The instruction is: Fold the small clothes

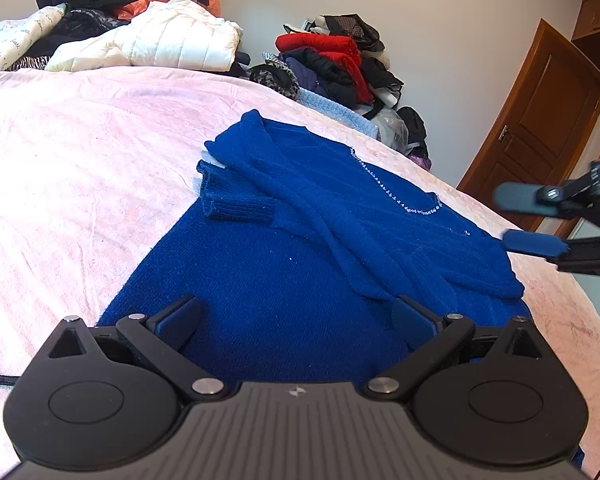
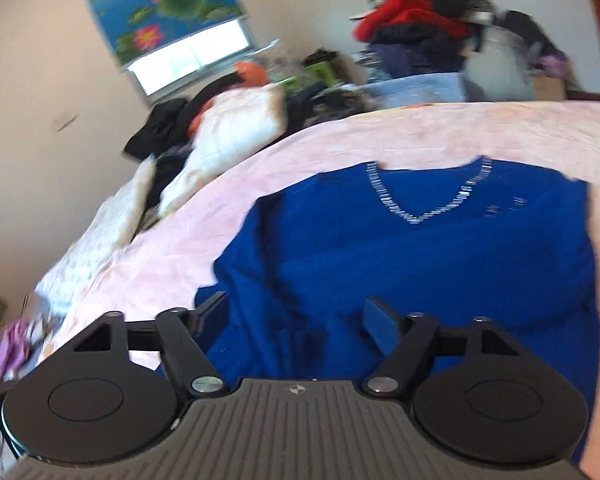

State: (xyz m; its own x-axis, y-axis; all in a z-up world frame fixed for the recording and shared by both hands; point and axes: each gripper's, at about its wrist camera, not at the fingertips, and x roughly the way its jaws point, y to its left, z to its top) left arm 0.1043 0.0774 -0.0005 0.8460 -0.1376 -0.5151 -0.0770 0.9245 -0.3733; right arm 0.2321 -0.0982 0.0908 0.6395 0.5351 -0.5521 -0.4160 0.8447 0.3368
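Note:
A royal-blue knit sweater with a sparkly V-neck trim lies flat on the pink bedspread, both sleeves folded across its body. My left gripper hovers open over the sweater's lower part, nothing between its fingers. My right gripper shows at the right edge of the left wrist view, open, above the sweater's shoulder edge. In the blurred right wrist view the right gripper is open over the sweater, empty, with the V-neck trim ahead.
Piled clothes and a white quilted jacket sit at the bed's far end. Another heap with red and black garments stands beyond the bed. A wooden door is at the right. A window with a lotus-print blind is on the wall.

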